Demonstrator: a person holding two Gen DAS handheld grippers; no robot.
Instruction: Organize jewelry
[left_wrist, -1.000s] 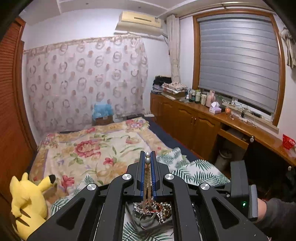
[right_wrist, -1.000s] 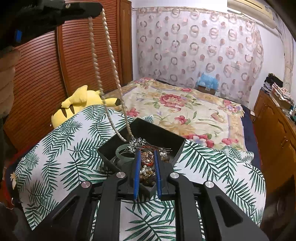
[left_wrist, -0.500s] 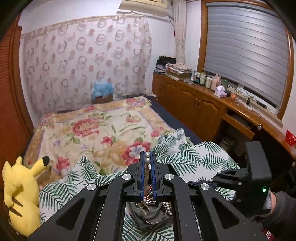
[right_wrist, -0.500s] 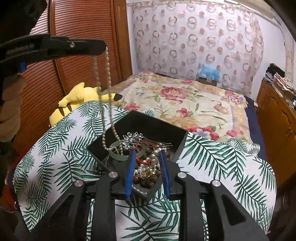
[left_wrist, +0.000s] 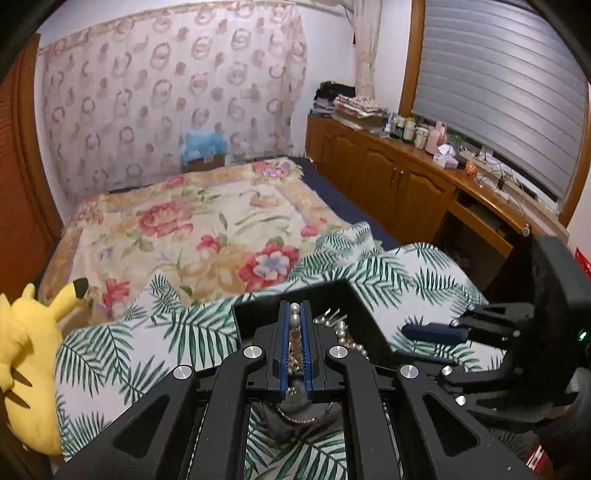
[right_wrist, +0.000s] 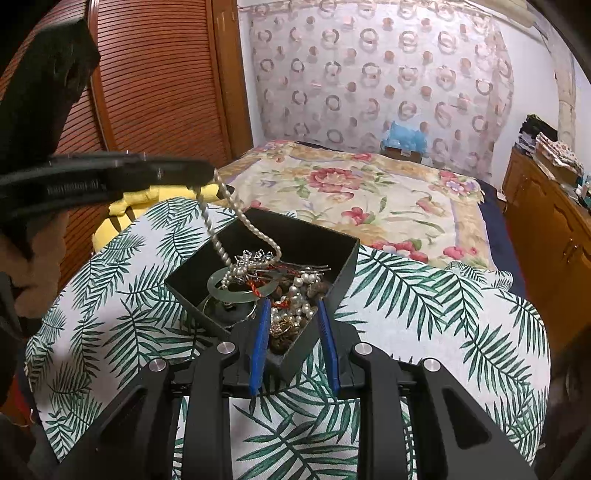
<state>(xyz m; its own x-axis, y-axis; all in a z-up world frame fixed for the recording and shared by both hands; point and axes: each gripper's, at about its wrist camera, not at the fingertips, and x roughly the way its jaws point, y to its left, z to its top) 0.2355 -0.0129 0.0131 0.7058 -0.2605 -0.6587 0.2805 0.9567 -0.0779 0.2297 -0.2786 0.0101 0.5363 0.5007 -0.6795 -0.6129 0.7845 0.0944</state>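
A black open box (right_wrist: 314, 240) full of tangled jewelry sits on a palm-leaf cloth (right_wrist: 424, 295). My left gripper (left_wrist: 294, 314) is shut on a pearl necklace (right_wrist: 243, 225); it also shows in the right wrist view (right_wrist: 210, 173), above the box's left side. The strand hangs down into the box onto a green jade bangle (right_wrist: 236, 291). My right gripper (right_wrist: 291, 314) is open, its blue fingers astride the box's near corner with beads between them. It also shows in the left wrist view (left_wrist: 432, 332), at the box's right.
The palm-leaf cloth covers a raised surface in front of a floral bed (right_wrist: 362, 192). A yellow plush toy (left_wrist: 26, 362) lies at the left edge. A wooden louvred wardrobe (right_wrist: 159, 85) stands left, and a wooden sideboard (left_wrist: 406, 181) with bottles stands right.
My left gripper has come down toward the box, so the pearl strand now piles into it. My right gripper has opened wider and moved closer around the box's near corner.
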